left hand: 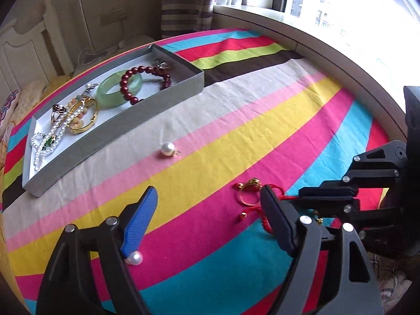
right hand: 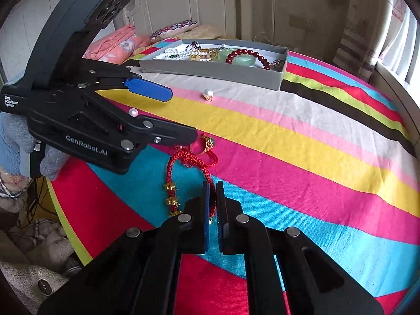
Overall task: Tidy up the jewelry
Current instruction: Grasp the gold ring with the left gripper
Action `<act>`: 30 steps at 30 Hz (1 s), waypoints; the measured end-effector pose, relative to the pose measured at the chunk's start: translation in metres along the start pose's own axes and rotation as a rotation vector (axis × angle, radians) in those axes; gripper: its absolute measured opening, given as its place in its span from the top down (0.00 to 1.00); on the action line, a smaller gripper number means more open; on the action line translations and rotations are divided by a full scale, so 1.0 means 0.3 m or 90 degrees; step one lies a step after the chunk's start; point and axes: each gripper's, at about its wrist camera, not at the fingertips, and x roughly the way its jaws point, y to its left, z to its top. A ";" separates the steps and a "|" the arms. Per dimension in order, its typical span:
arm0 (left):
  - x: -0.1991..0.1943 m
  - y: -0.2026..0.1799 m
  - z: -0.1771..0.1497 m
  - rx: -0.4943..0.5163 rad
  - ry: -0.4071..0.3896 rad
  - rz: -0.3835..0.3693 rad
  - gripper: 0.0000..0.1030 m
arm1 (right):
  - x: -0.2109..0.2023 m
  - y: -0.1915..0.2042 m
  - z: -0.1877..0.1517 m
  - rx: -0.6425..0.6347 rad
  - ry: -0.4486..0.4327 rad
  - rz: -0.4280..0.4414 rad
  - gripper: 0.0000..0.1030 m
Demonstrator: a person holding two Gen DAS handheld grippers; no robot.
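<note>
A grey jewelry box [left hand: 147, 110] [right hand: 210, 72] holds a green bangle [left hand: 119, 89], a dark red bead bracelet [left hand: 147, 78], a gold bangle [left hand: 81, 116] and pearl strands [left hand: 43, 144]. One loose pearl [left hand: 168, 149] [right hand: 208, 94] lies on the striped cloth. A second pearl [left hand: 135, 257] [right hand: 133, 112] lies by my left gripper's [left hand: 210, 215] [right hand: 181, 115] blue finger; that gripper is open. A gold ring [left hand: 248, 199] [right hand: 206, 144] and a red cord bracelet [right hand: 170, 178] lie close by. My right gripper [right hand: 212, 197] [left hand: 309, 194] is shut on the red cord bracelet.
The striped cloth [left hand: 262, 136] covers a round table. A window sill [left hand: 315, 39] runs behind it on the right. A white headboard [right hand: 189, 5] and pillows [right hand: 115, 42] stand beyond the box.
</note>
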 end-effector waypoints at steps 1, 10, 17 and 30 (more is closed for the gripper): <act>0.010 -0.012 0.004 0.002 0.003 -0.006 0.25 | -0.001 0.002 -0.002 -0.003 -0.001 0.001 0.94; 0.046 -0.063 -0.014 0.014 0.001 -0.023 0.60 | -0.007 0.012 -0.013 -0.013 -0.005 -0.001 0.94; 0.043 -0.121 -0.029 0.084 -0.009 -0.010 0.81 | -0.006 0.009 -0.010 -0.007 -0.005 0.005 0.94; -0.041 -0.074 -0.047 0.047 -0.059 0.019 0.82 | -0.043 -0.016 -0.010 0.026 -0.045 -0.015 0.94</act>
